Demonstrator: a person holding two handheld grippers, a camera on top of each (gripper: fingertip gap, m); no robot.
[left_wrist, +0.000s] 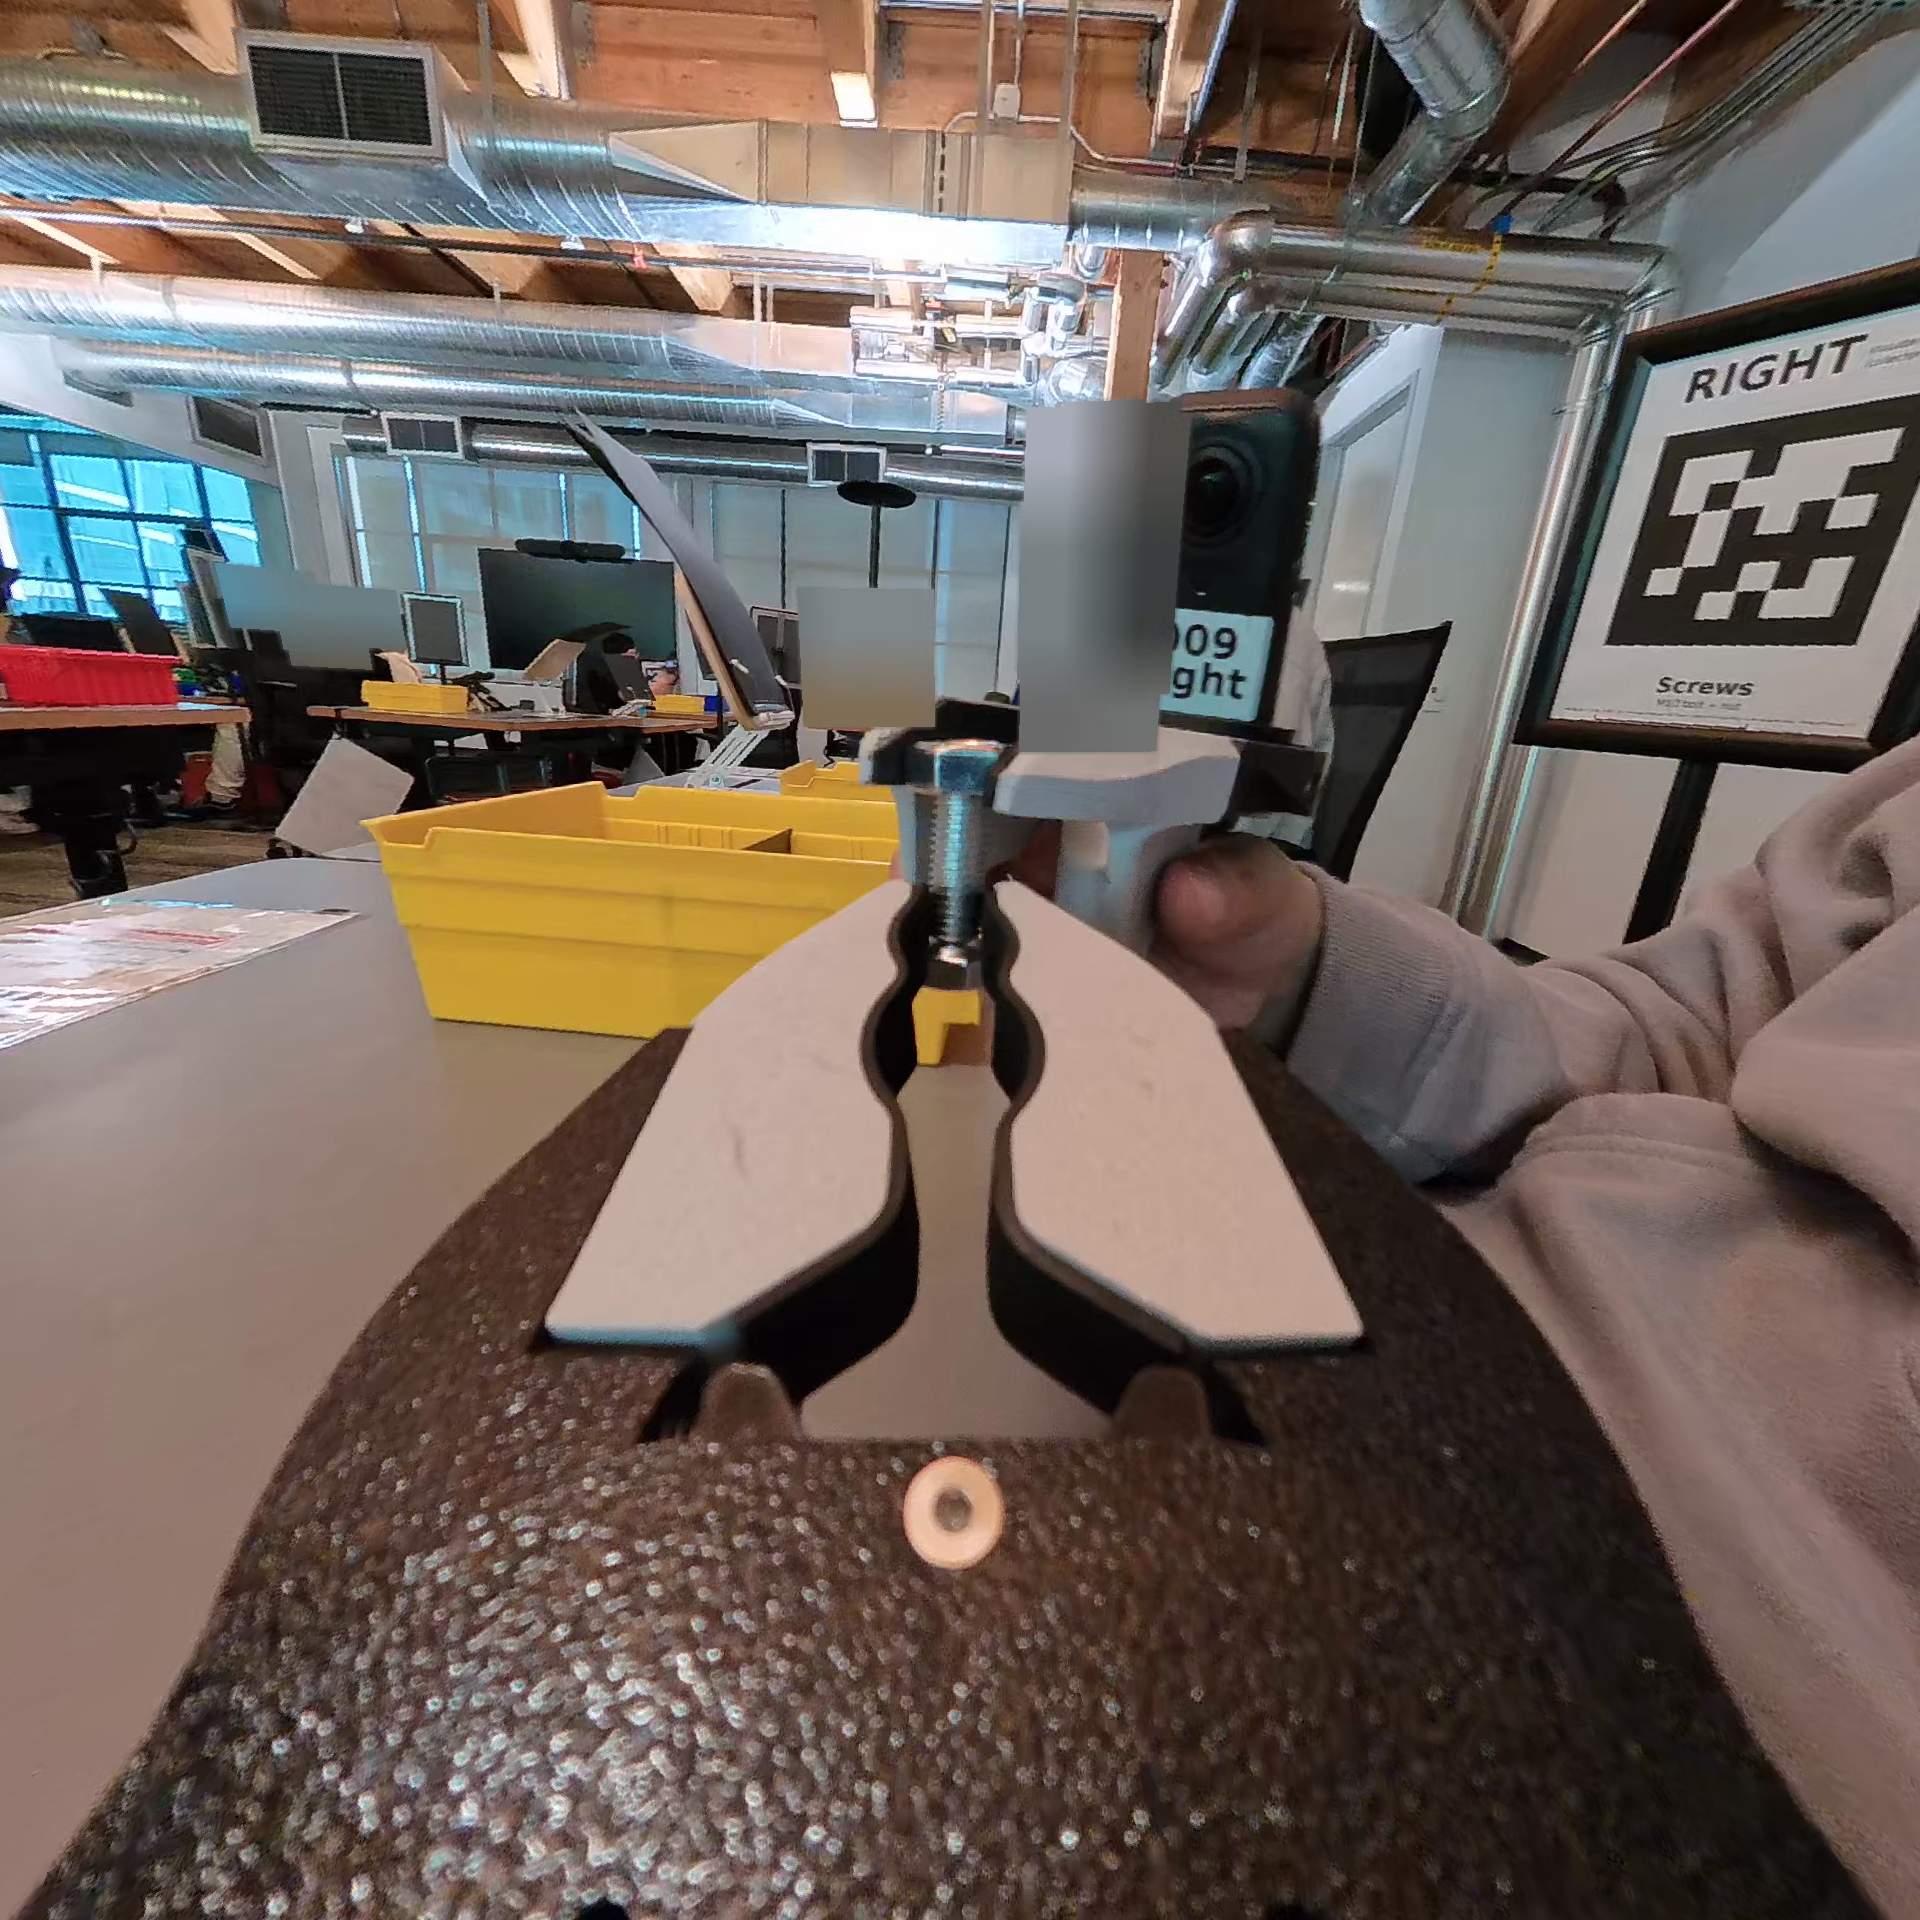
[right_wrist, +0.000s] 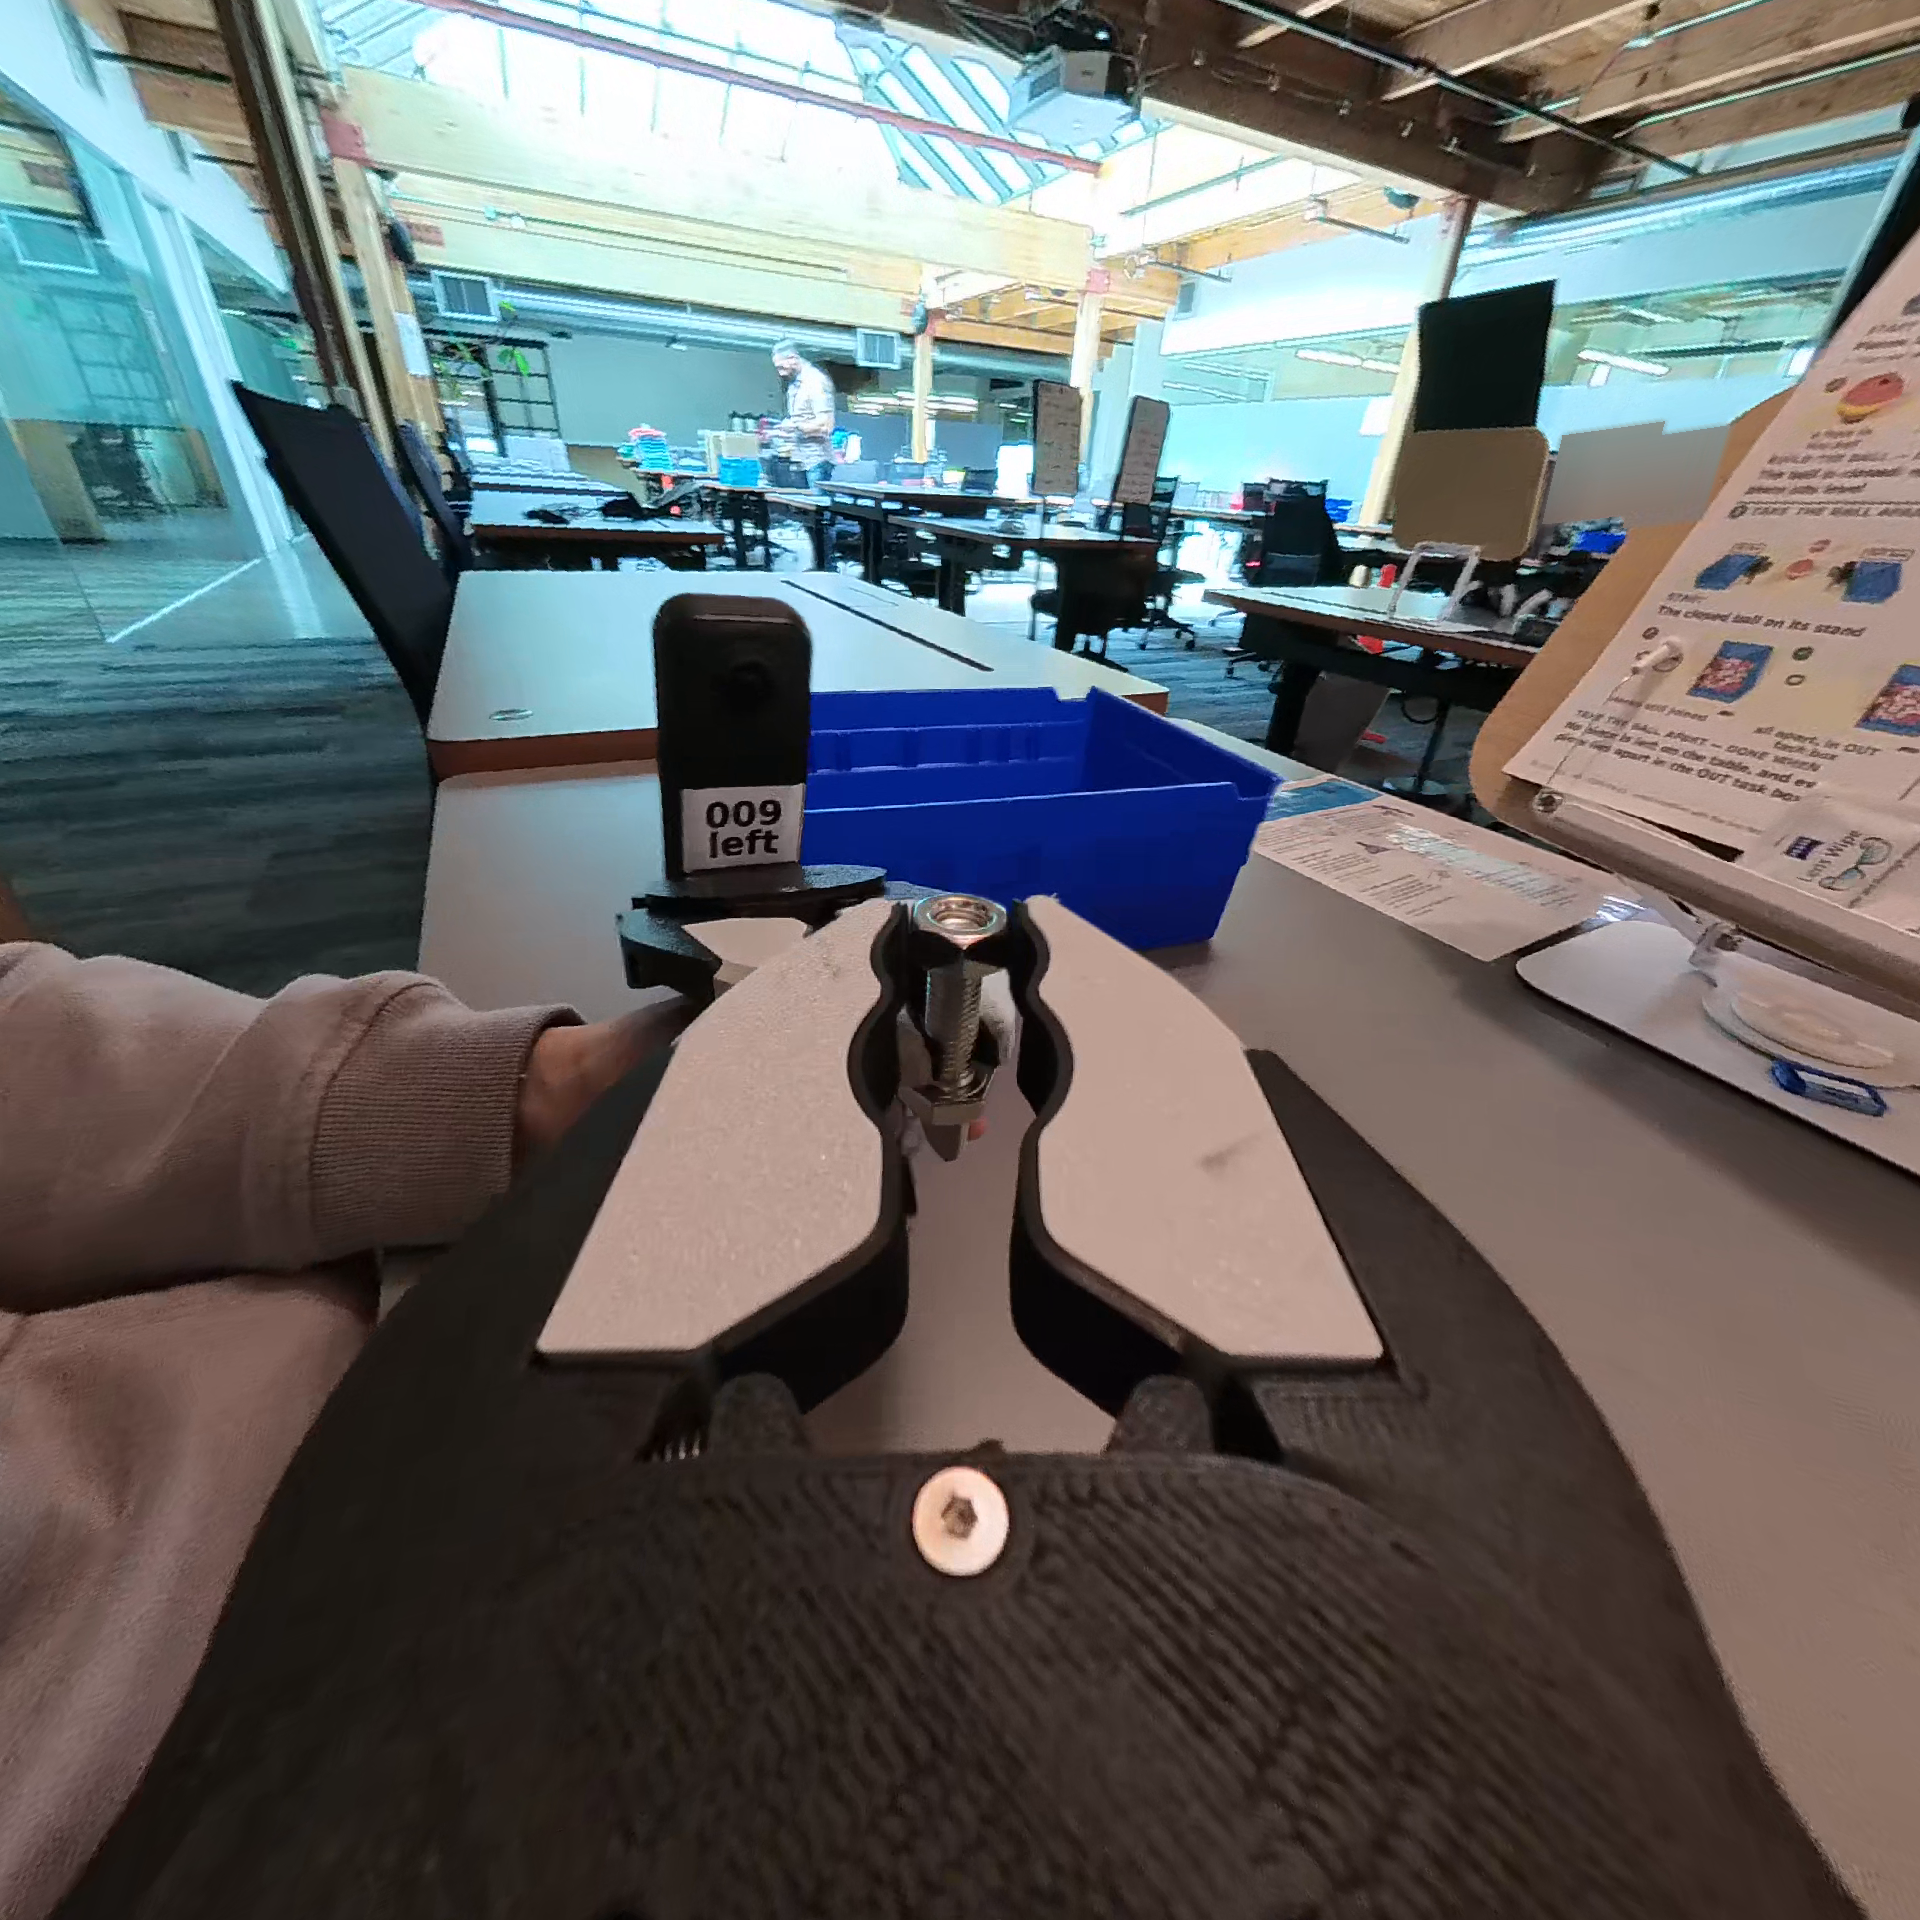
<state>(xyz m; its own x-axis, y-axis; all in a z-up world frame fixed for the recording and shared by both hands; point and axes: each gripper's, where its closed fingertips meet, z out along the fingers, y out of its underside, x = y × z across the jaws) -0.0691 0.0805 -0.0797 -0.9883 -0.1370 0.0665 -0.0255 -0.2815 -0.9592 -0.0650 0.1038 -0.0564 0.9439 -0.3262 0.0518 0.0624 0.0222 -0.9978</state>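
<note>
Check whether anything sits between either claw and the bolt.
Nothing visible does. The left claw grips the bolt by its threaded part, and the right claw pinches its hex end.

Left gripper (left_wrist: 948, 935) was nearly shut, fingertips clamped on a bolt's threaded shank (left_wrist: 940, 862). Right gripper (right_wrist: 954, 940) pinched the hex nut (right_wrist: 954, 923). Both hand-held, facing each other, sleeves visible.

Each gripper (left_wrist: 940, 935) has two pale grey fingers (left_wrist: 769, 1122) edged in black, on a rough black base with one round silver screw (left_wrist: 953, 1512). The person wears a soft beige sleeve (left_wrist: 1621, 1039).
</note>
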